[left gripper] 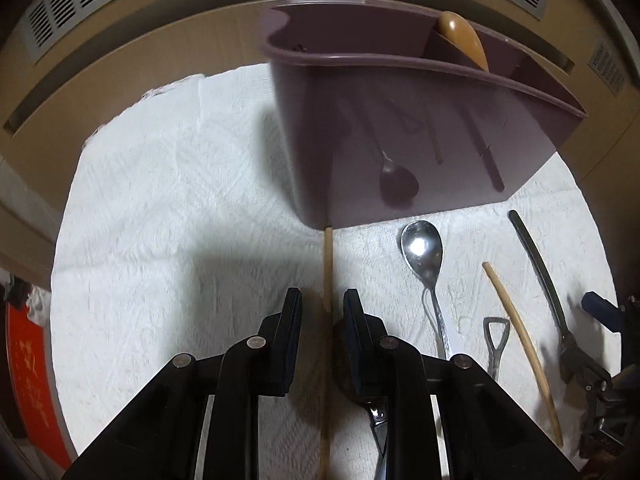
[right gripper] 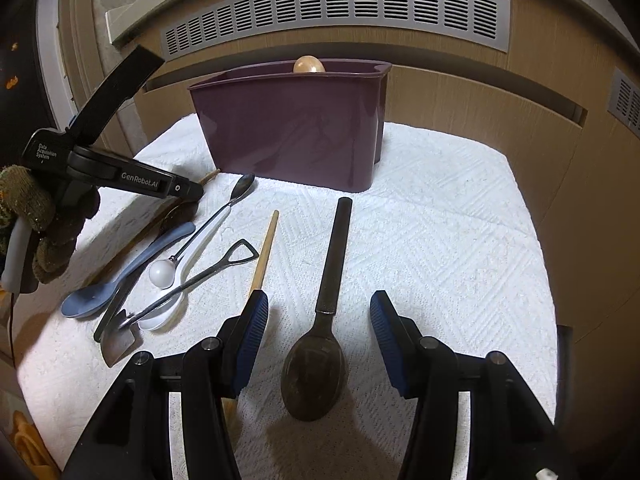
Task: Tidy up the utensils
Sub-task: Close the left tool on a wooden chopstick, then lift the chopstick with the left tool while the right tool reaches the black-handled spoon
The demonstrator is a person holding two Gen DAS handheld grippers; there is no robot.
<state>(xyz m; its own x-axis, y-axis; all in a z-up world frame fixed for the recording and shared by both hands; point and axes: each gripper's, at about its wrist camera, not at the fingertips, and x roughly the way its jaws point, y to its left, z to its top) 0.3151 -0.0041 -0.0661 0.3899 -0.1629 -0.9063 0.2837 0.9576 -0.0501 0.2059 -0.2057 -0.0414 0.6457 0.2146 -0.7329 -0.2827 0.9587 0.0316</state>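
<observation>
A purple divided utensil bin (left gripper: 400,152) (right gripper: 288,136) stands at the back of a white towel, with a tan wooden spoon (left gripper: 464,38) (right gripper: 308,66) inside. My left gripper (left gripper: 322,304) is open low over the towel, its fingers on either side of a thin wooden stick (left gripper: 327,264). My right gripper (right gripper: 318,312) is open and empty above a dark spoon with a black handle (right gripper: 324,320), which also shows in the left wrist view (left gripper: 532,256). A silver spoon (left gripper: 424,252), a tan chopstick (left gripper: 516,332) (right gripper: 266,248) and a small shovel-handled utensil (left gripper: 496,340) (right gripper: 200,280) lie between.
A blue spoon (right gripper: 120,284), a white spoon (right gripper: 168,276) and a slim silver spoon (right gripper: 224,208) lie in a pile at the towel's (right gripper: 440,240) left. A brown cabinet with grey vent grilles (right gripper: 340,12) stands behind. A red object (left gripper: 28,368) sits off the towel's left edge.
</observation>
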